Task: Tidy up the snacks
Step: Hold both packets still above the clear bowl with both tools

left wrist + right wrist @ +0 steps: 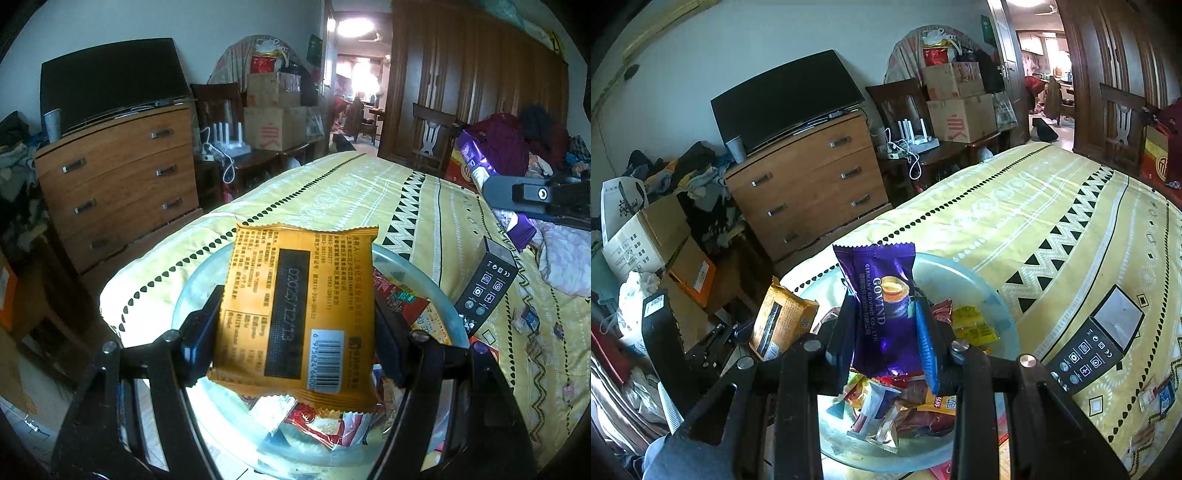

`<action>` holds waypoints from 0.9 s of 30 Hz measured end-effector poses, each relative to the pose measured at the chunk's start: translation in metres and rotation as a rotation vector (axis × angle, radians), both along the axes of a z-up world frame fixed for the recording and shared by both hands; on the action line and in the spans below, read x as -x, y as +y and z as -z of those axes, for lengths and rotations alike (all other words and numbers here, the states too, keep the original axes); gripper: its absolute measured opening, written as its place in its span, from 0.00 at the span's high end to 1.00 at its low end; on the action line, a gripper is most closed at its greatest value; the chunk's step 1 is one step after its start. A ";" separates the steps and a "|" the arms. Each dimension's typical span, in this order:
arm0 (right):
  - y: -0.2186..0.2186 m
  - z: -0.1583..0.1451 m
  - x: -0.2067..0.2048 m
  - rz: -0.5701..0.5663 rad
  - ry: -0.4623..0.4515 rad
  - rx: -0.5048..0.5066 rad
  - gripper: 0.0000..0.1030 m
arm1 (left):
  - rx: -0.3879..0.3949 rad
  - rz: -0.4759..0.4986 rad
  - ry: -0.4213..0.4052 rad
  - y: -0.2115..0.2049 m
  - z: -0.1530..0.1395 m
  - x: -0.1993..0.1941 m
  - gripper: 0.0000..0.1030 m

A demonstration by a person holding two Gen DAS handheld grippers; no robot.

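Observation:
My left gripper (293, 325) is shut on an orange snack packet (295, 306), held back side up over a clear glass bowl (436, 291). In the right wrist view, my right gripper (886, 332) is shut on a purple snack packet (884, 306), upright above the same glass bowl (964, 273). Several loose snack wrappers (886, 406) lie inside the bowl. The orange packet (783, 321) and the left gripper appear at the left of the right wrist view. The purple packet (476, 162) with the right gripper shows at the right edge of the left wrist view.
The bowl rests on a bed with a yellow patterned cover (1052, 206). A black box (1097, 343) lies on the cover right of the bowl. A wooden dresser (812, 177) with a TV, cardboard boxes (960, 110) and clothes piles stand beyond the bed's left side.

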State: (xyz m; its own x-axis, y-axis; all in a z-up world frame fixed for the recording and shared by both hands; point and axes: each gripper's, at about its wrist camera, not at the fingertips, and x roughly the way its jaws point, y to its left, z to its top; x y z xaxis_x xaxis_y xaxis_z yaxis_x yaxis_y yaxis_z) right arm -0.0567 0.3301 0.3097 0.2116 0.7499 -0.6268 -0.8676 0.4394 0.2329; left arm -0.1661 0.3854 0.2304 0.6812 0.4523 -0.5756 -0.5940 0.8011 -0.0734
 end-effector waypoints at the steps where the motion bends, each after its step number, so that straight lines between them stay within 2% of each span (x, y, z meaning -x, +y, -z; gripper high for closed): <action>1: 0.000 0.000 0.000 0.000 0.001 0.000 0.67 | 0.001 0.000 0.001 0.000 0.000 0.000 0.30; 27: 0.003 0.006 0.004 -0.006 0.007 0.006 0.66 | 0.018 0.011 0.004 0.005 0.001 -0.005 0.30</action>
